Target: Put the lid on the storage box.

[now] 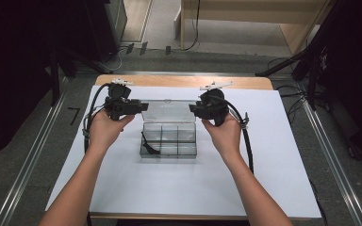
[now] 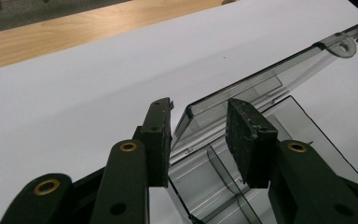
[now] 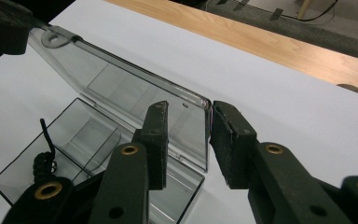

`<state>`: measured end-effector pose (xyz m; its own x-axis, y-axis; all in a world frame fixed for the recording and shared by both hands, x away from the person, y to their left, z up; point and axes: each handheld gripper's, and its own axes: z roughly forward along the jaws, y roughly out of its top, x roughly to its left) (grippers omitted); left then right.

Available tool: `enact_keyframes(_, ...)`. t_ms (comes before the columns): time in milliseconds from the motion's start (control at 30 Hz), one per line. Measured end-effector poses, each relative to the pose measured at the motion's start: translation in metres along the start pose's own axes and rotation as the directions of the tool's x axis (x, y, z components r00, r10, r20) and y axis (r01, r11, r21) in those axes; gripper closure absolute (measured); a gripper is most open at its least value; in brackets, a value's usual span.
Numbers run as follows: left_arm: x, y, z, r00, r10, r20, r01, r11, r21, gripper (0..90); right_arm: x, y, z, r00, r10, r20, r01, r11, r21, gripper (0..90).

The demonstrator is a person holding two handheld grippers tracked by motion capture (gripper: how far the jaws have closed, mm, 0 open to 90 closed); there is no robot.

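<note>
Two grippers flank one clear plastic organiser box (image 1: 168, 140) at the middle of a white sheet (image 1: 179, 183) covering the desk (image 1: 179, 81). At left, the left gripper (image 1: 139, 107) is held level at the left end of the raised lid (image 1: 168, 112). In the left gripper view its pads (image 2: 158, 140) stand apart, with the lid's corner edge (image 2: 191, 112) in the gap; neither pad presses on it, so the jaws are open around the lid rather than clamped.

Centre: the box base is split into small compartments by clear dividers. A black cord-like item (image 1: 148, 145) lies in the front-left compartment; the right gripper view shows it coiled at one end of the base (image 3: 44, 154). What exactly it is cannot be told. Other compartments look bare. The lid stands up from the far edge, tilted back, a hang tab (image 3: 53, 35) at its top rim.

At right, the right gripper (image 1: 192, 110) sits at the lid's right end. In the right gripper view the lid's corner (image 3: 205, 102) lies between the pads (image 3: 156, 140), close to one pad, contact uncertain; a gap shows, so the jaws read as open.
</note>
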<state>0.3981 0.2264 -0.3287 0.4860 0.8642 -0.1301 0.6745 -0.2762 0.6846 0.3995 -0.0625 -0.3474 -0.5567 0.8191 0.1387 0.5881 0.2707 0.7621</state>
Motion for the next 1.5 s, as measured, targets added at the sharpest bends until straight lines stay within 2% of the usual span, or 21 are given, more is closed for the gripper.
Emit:
enact_keyframes(267, -0.001, 0.002, -0.003, 1.0, 0.003, 0.008, -0.003, 1.0, 0.007, 60.2, 0.002, 0.004, -0.005, 1.0, -0.01, -0.001, 0.01, 1.0, -0.002, 68.4)
enact_keyframes(533, -0.001, -0.003, -0.006, 0.9997, 0.013, 0.022, -0.013, 0.9998, 0.012, 58.7, 0.002, 0.001, -0.006, 0.9998, -0.006, -0.017, 0.006, 1.0, 0.014, 67.8)
enact_keyframes(733, 0.001, -0.009, -0.009, 0.9996, 0.006, 0.029, -0.007, 0.9999, 0.01, 57.5, 0.007, -0.003, -0.009, 0.9992, -0.041, -0.005, 0.041, 0.999, 0.007, 66.5)
enact_keyframes(1000, 0.0, -0.015, -0.009, 0.9987, -0.007, 0.05, 0.006, 1.0, 0.008, 55.8, 0.007, -0.008, -0.011, 0.9993, -0.024, -0.031, 0.024, 1.0, 0.007, 64.4)
enact_keyframes(1500, -0.006, -0.027, -0.01, 0.9975, -0.007, 0.07, 0.006, 0.9999, 0.008, 51.9, 0.011, -0.022, -0.015, 0.998, -0.023, -0.059, 0.023, 1.0, 0.005, 60.9)
